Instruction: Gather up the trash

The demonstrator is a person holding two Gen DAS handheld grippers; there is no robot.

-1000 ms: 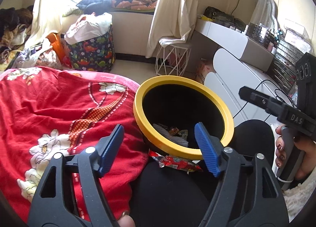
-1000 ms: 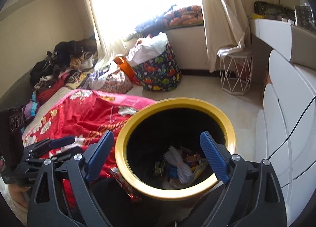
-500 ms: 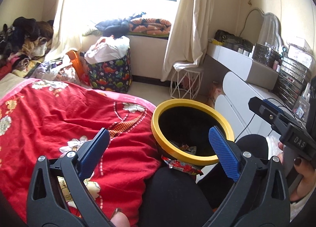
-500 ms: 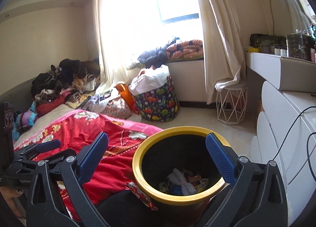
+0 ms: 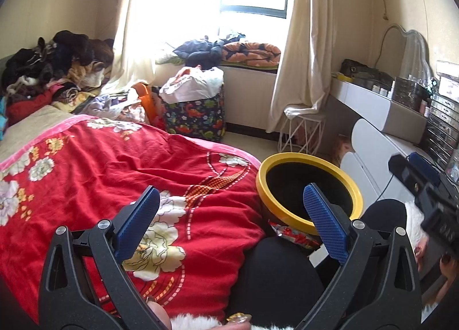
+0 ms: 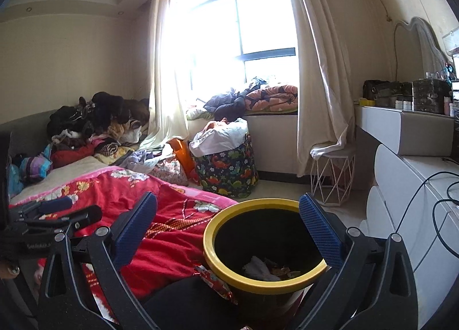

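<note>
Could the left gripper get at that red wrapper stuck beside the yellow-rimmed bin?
Probably yes. The left gripper is open and empty, and the red wrapper lies exposed just ahead, wedged between the bin and the person's dark-clothed leg, leaving a tight gap.

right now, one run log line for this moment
left gripper: open, empty | right gripper: open, empty | yellow-rimmed bin: holds trash | red wrapper: outside bin

Bin (image 6: 265,246) right of bedspread (image 6: 160,232)
</note>
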